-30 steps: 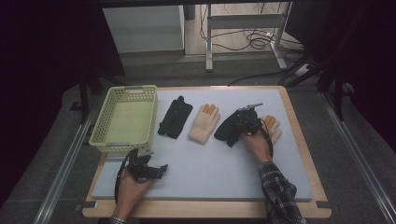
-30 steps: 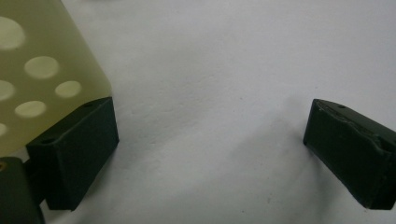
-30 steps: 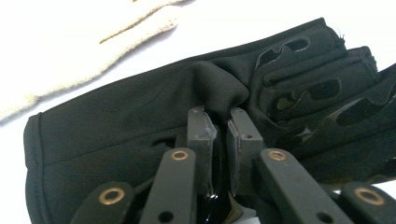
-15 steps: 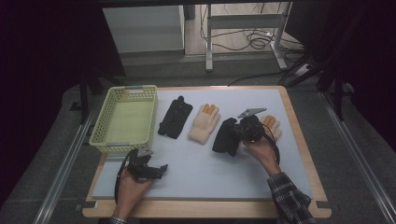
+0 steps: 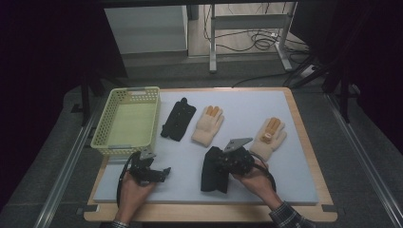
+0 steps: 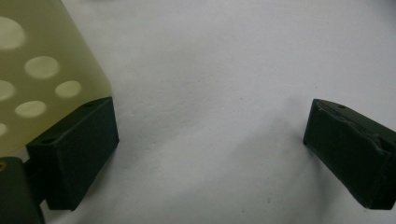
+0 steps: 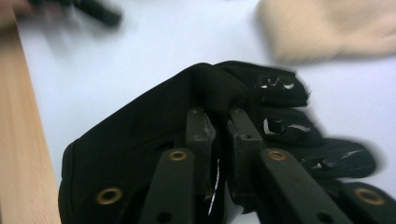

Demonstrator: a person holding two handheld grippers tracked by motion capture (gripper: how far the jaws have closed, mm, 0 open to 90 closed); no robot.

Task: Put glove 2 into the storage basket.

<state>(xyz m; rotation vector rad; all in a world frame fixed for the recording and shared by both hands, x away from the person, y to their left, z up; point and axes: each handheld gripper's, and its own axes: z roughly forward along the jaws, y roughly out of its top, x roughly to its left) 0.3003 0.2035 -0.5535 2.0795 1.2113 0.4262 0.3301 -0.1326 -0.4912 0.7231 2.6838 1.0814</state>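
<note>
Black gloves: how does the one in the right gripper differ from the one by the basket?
The black glove by the yellow perforated basket lies flat and free; the black glove in the right gripper is pinched and bunched. The first sits farther back, the second near the front edge. Both are dark fabric.

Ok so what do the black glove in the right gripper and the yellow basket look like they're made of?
The black glove looks like soft matte fabric: it folds and bunches where the right gripper pinches it, and shiny patches on its fingers suggest a grip print. The basket looks like pale yellow moulded plastic, smooth and slightly translucent, with round holes through its walls. Neither can be told for certain.
</note>
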